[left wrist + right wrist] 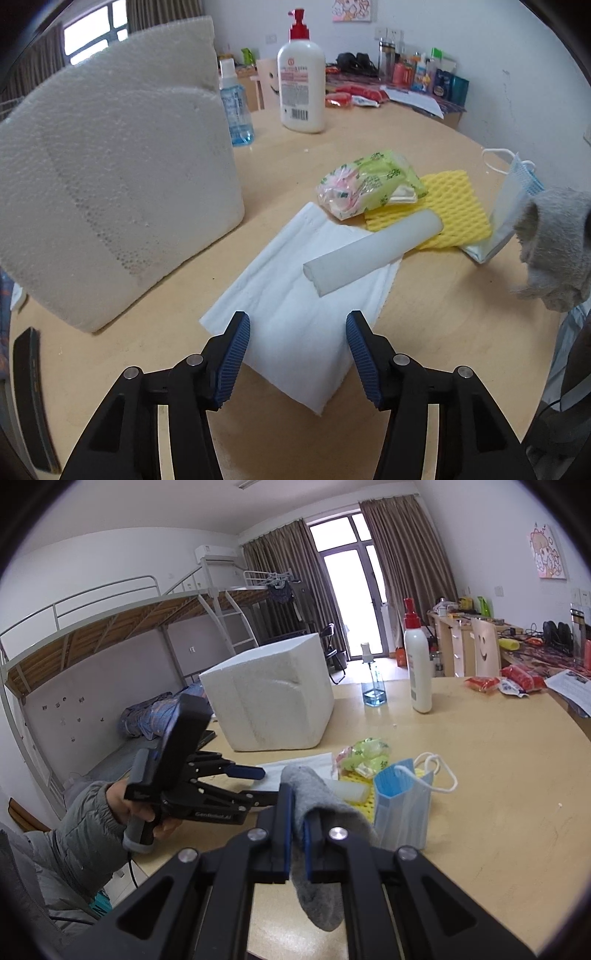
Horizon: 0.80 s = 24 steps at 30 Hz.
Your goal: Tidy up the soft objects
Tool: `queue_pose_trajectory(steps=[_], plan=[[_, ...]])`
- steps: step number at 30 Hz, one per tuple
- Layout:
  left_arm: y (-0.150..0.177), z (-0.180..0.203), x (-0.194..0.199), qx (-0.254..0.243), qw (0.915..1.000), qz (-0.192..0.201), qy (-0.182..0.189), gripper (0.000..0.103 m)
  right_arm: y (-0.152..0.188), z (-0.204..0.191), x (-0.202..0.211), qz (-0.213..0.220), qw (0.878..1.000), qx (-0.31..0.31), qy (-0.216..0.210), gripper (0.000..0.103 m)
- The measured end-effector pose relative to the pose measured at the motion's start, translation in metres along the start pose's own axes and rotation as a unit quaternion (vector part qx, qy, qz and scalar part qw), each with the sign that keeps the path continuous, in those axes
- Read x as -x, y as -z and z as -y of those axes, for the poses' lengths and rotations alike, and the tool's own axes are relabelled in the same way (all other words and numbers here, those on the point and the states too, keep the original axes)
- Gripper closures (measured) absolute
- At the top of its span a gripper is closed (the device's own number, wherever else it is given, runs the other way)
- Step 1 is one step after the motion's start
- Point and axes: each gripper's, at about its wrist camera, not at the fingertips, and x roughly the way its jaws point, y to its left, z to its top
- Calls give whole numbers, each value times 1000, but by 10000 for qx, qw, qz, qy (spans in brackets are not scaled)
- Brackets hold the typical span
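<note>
My left gripper is open and empty above the near end of a white tissue sheet. A white foam tube lies across the tissue. Beyond it lie a green tissue packet, a yellow foam net and a blue face mask. My right gripper is shut on a grey sock and holds it above the table; the sock also shows at the right edge of the left wrist view. The left gripper shows in the right wrist view.
A large white foam box stands on the left of the wooden table. A lotion bottle and a blue spray bottle stand behind. A dark flat object lies at the left table edge. A cluttered desk is beyond.
</note>
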Motion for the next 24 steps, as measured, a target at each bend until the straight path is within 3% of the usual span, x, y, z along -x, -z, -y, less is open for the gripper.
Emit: queue_pose_trajectory(steps=[9, 11, 13, 19, 24], plan=[[-3, -7, -6, 25, 9996, -186, 190, 58, 0, -3, -1, -40, 10000, 39, 6, 95], [-3, -7, -5, 40, 9995, -213, 208, 84, 1, -4, -1, -38, 10000, 56, -7, 95], [-2, -5, -3, -14, 9994, -227, 263, 92, 1, -5, 0, -21, 10000, 57, 2, 95], [0, 5, 0, 22, 9998, -130, 176, 97, -1, 0, 0, 37, 10000, 10, 32, 95], [-6, 8, 29, 98, 9992, 393, 44, 97, -7, 6, 2, 87, 9999, -72, 62, 95]])
